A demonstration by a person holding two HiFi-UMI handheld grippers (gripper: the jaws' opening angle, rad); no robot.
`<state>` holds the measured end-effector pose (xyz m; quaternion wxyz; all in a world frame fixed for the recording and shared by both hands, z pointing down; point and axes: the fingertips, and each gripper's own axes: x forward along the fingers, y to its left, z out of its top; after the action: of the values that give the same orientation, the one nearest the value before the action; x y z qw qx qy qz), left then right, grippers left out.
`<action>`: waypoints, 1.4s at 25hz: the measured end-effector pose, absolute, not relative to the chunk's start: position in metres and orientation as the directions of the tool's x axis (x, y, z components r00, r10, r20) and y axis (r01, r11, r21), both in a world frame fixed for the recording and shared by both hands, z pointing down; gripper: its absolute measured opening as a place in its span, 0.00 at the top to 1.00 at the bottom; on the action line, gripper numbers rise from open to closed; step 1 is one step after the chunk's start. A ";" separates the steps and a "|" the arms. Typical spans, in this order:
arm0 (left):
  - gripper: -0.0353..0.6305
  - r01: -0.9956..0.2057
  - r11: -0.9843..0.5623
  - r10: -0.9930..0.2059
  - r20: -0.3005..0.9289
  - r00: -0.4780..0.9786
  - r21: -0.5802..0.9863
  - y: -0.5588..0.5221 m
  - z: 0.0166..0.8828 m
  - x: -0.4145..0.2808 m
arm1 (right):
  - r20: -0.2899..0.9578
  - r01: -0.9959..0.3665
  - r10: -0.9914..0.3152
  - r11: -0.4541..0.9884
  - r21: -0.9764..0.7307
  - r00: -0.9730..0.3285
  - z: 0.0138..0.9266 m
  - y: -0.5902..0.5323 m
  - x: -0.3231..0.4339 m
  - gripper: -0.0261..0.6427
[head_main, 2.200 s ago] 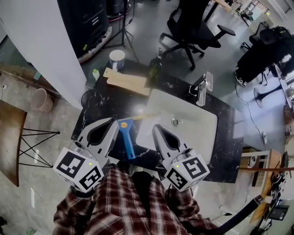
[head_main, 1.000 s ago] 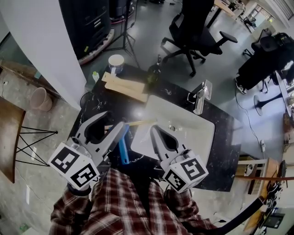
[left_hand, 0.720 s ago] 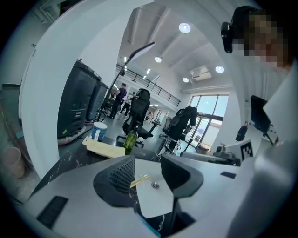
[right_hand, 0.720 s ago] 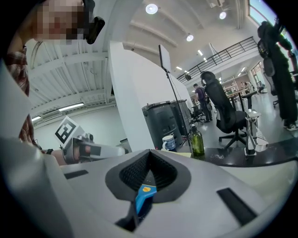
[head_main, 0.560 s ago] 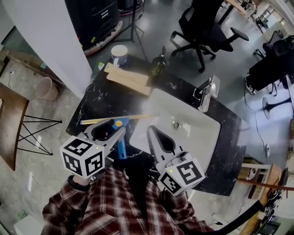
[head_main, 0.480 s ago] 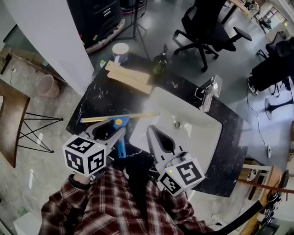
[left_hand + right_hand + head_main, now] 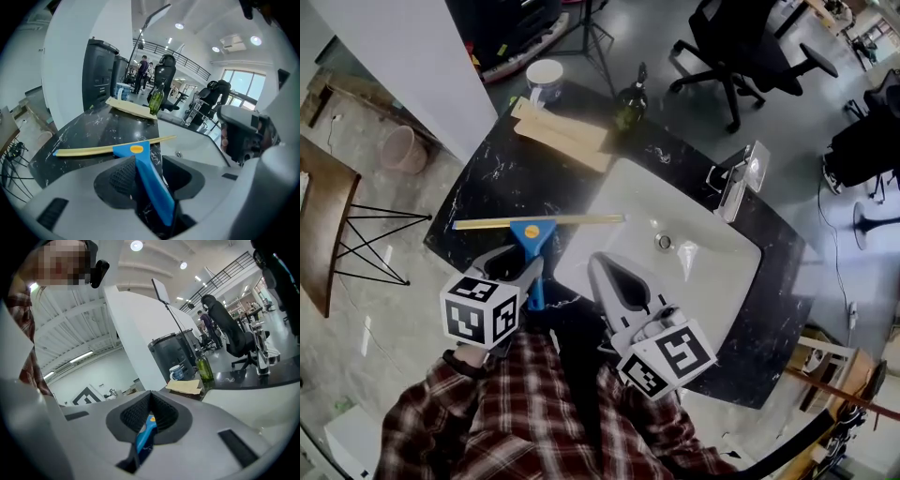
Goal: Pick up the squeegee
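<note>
The squeegee [image 7: 532,228] has a blue handle and a long yellow blade. In the head view its blade stretches across the black counter [image 7: 492,192] to the sink's rim. My left gripper [image 7: 522,272] is shut on the blue handle [image 7: 152,185], which runs between its two dark pads in the left gripper view. Whether the blade rests on the counter I cannot tell. My right gripper [image 7: 602,272] hovers just to the right over the sink's near edge, shut with nothing in it. Through the right gripper [image 7: 149,394] jaws a bit of the blue handle [image 7: 144,439] shows.
A white sink [image 7: 712,272] with a chrome faucet [image 7: 741,178] fills the counter's right part. At the far edge lie wooden boards [image 7: 564,137], a green bottle [image 7: 630,101] and a cup [image 7: 545,75]. A white wall [image 7: 403,56] rises at the left.
My left gripper slid forward over the blue handle and closed on it. The yellow blade now shows in full. The right gripper stayed shut beside it.
</note>
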<state>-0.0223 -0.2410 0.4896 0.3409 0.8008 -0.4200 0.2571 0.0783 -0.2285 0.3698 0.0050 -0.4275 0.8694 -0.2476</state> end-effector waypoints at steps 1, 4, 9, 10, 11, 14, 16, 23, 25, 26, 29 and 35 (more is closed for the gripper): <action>0.70 -0.854 -0.406 -0.492 0.709 0.505 0.326 -0.240 0.494 -0.021 | 0.206 -0.738 -0.742 0.511 -0.441 -0.638 0.372 -0.229 0.080 0.94; 0.70 -0.870 -0.372 -0.479 0.736 0.478 0.323 -0.240 0.506 -0.021 | 0.210 -0.726 -0.734 0.506 -0.466 -0.646 0.379 -0.230 0.088 0.94; 0.70 -0.895 -0.317 -0.453 0.778 0.435 0.315 -0.241 0.512 -0.018 | 0.212 -0.713 -0.733 0.481 -0.510 -0.646 0.388 -0.233 0.104 0.94; 0.70 -0.899 -0.312 -0.447 0.788 0.424 0.307 -0.241 0.513 -0.018 | 0.211 -0.711 -0.734 0.477 -0.517 -0.645 0.389 -0.234 0.107 0.94; 0.70 -0.903 -0.307 -0.440 0.797 0.414 0.299 -0.242 0.513 -0.018 | 0.210 -0.709 -0.735 0.474 -0.522 -0.645 0.390 -0.236 0.109 0.94; 0.70 -0.909 -0.295 -0.419 0.816 0.399 0.293 -0.243 0.515 -0.019 | 0.207 -0.706 -0.736 0.469 -0.530 -0.644 0.391 -0.239 0.113 0.94; 0.70 -0.908 -0.293 -0.404 0.822 0.402 0.299 -0.243 0.515 -0.019 | 0.206 -0.705 -0.736 0.467 -0.534 -0.644 0.392 -0.240 0.114 0.94; 0.70 -0.867 -0.201 -0.343 0.796 0.498 0.456 -0.244 0.527 -0.015 | 0.211 -0.703 -0.736 0.459 -0.544 -0.644 0.396 -0.237 0.112 0.94; 0.70 -0.870 -0.208 -0.331 0.805 0.492 0.446 -0.243 0.528 -0.015 | 0.213 -0.706 -0.739 0.454 -0.543 -0.640 0.396 -0.236 0.112 0.94; 0.70 -0.874 -0.217 -0.330 0.810 0.485 0.435 -0.243 0.528 -0.015 | 0.214 -0.709 -0.741 0.452 -0.542 -0.637 0.396 -0.236 0.113 0.94; 0.71 -0.864 -0.203 -0.334 0.796 0.504 0.461 -0.244 0.528 -0.016 | 0.221 -0.719 -0.748 0.444 -0.535 -0.626 0.396 -0.236 0.115 0.94; 0.73 -0.854 -0.247 -0.358 0.776 0.519 0.457 -0.247 0.523 -0.018 | 0.229 -0.732 -0.753 0.440 -0.520 -0.616 0.393 -0.232 0.108 0.94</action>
<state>-0.0182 -0.2468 0.5230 0.4575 0.7417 -0.4087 0.2712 0.1084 -0.2316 0.3928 0.0183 -0.4376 0.8485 -0.2971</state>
